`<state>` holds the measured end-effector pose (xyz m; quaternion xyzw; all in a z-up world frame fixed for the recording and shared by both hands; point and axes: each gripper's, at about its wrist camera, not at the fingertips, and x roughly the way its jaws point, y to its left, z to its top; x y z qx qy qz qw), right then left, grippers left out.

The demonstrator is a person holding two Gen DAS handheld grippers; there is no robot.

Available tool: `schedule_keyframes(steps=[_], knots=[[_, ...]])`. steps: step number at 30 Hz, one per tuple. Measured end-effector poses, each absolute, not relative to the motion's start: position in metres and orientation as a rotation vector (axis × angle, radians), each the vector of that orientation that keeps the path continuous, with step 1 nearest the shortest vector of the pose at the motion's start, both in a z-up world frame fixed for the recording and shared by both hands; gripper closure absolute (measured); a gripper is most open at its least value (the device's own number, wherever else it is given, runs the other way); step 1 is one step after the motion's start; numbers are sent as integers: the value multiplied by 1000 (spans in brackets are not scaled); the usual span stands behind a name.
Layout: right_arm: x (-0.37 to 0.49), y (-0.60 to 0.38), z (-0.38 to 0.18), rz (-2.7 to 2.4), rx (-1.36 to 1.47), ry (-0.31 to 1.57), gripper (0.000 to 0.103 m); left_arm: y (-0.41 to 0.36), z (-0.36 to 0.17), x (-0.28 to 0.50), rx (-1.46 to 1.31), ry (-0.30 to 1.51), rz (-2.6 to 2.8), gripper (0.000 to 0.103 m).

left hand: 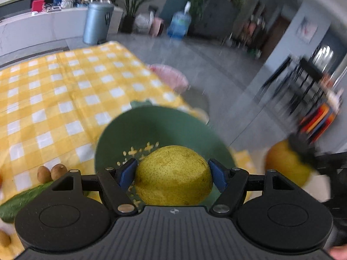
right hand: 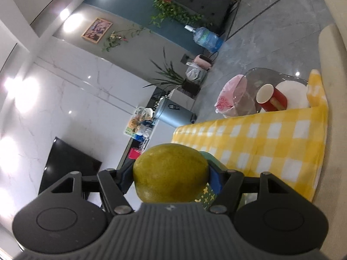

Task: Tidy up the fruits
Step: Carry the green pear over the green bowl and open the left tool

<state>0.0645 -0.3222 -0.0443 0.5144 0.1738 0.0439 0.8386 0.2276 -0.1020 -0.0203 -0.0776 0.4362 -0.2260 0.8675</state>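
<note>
Pear (left hand: 173, 175) in left gripper (left hand: 173, 174); orange (right hand: 171, 172), seemingly, in right gripper (right hand: 171, 173)

Speckled yellow pear (left hand: 173, 175) low centre of left view, pinched over green perforated bowl (left hand: 156, 127). Yellow-green citrus (right hand: 171, 172) low centre of right view, pinched. Two small brown fruits (left hand: 52, 172) lower left.

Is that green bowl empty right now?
Seemingly empty: the green bowl shows bare inside, though the pear in the left gripper hides part.

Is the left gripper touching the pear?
Touching. The left wrist view shows the left gripper with both blue pads pressed against the pear.
</note>
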Motion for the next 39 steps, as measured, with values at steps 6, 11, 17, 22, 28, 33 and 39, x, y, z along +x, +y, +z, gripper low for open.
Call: schedule_keyframes(steps=[6,11,17,22,28,33,39], knots=[[57,-332,-43,114,1073,365,38,-133,-41,237,39,1017,-444,21],[64,-335,-48,136,1078,400,38,-141,-55,237,181,1047,-395,21],[68,-335,-53,137,1077,421,38,-160,-71,226,391,967,-318,20],[74,-331,-54,117,1043,450,38,-166,-76,223,461,943,-281,18],[76,-322,-51,112,1013,475,38,-160,-68,221,443,911,-297,15],[79,-315,-49,121,980,485,38,-141,-37,215,321,805,-353,12],[84,-312,-48,125,958,508,38,-104,-5,207,114,737,-421,12]])
